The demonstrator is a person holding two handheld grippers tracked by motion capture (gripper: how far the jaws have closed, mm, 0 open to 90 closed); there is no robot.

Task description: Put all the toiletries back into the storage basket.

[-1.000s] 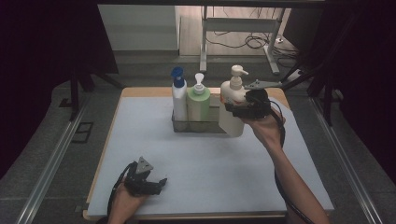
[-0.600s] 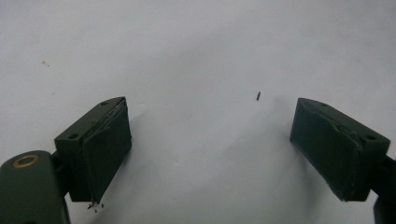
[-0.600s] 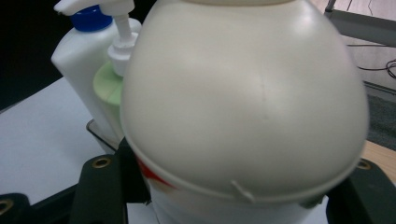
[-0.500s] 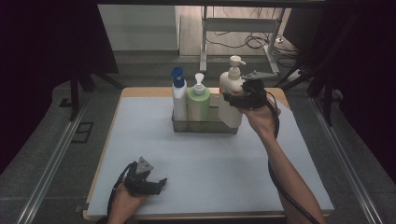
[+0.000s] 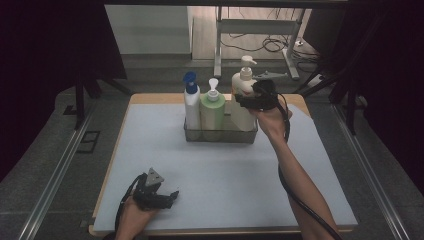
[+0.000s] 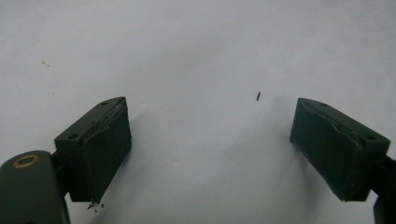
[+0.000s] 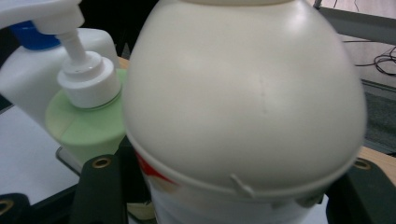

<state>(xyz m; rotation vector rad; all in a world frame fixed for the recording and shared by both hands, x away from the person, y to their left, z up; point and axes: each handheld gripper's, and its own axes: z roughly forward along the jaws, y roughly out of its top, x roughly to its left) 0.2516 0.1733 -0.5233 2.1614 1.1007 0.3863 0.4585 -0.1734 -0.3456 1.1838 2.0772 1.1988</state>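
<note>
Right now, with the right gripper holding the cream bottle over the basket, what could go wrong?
1. The right gripper grips the cream bottle high on its smooth, rounded shoulder, so the bottle may slip or tilt.
2. The green bottle stands very close beside it; a sideways move could knock it against the white bottle.
3. The basket has a low wall; the bottle's base might catch on it.

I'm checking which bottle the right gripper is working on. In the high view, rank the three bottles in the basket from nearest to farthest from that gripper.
1. Cream pump bottle, right end of the basket, held in the right gripper.
2. Green pump bottle, in the middle.
3. White bottle with blue cap, left end.
</note>
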